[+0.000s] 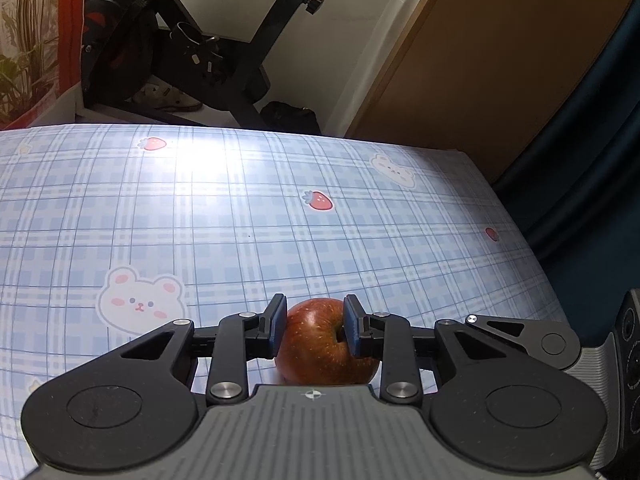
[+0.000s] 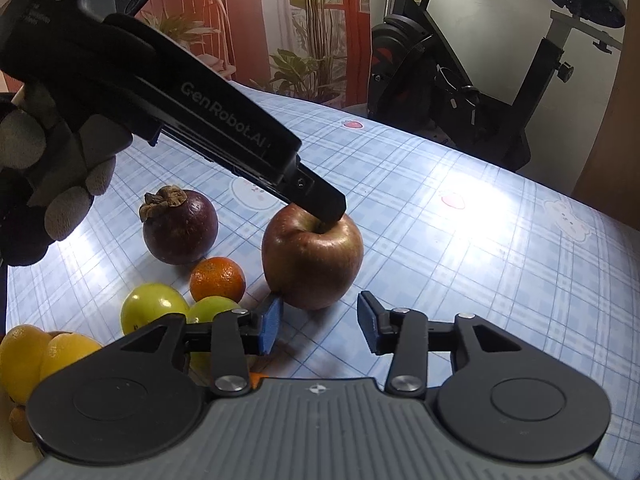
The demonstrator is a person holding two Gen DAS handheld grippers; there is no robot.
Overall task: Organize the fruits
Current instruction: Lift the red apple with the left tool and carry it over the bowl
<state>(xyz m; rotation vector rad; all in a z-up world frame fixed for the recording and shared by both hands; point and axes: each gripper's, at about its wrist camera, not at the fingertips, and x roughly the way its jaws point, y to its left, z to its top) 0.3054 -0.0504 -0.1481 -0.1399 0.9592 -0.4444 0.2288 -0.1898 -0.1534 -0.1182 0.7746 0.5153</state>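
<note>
A red apple [image 1: 324,356] rests on the blue checked tablecloth [image 1: 240,220]. My left gripper [image 1: 314,320] is shut on the apple: one pad sits in the stem hollow and the other presses the outer side. In the right wrist view the left gripper [image 2: 328,208] reaches down from the upper left onto the top of the apple [image 2: 312,260], held by a gloved hand [image 2: 60,184]. My right gripper [image 2: 320,324] stands open just short of the apple, with nothing between its blue pads.
Left of the apple lie a dark purple mangosteen [image 2: 180,228], a small orange [image 2: 218,280], two green fruits [image 2: 154,312] and yellow lemons [image 2: 20,356]. An exercise bike [image 2: 460,92] stands beyond the table's far edge. A brown door [image 1: 500,60] is at the right.
</note>
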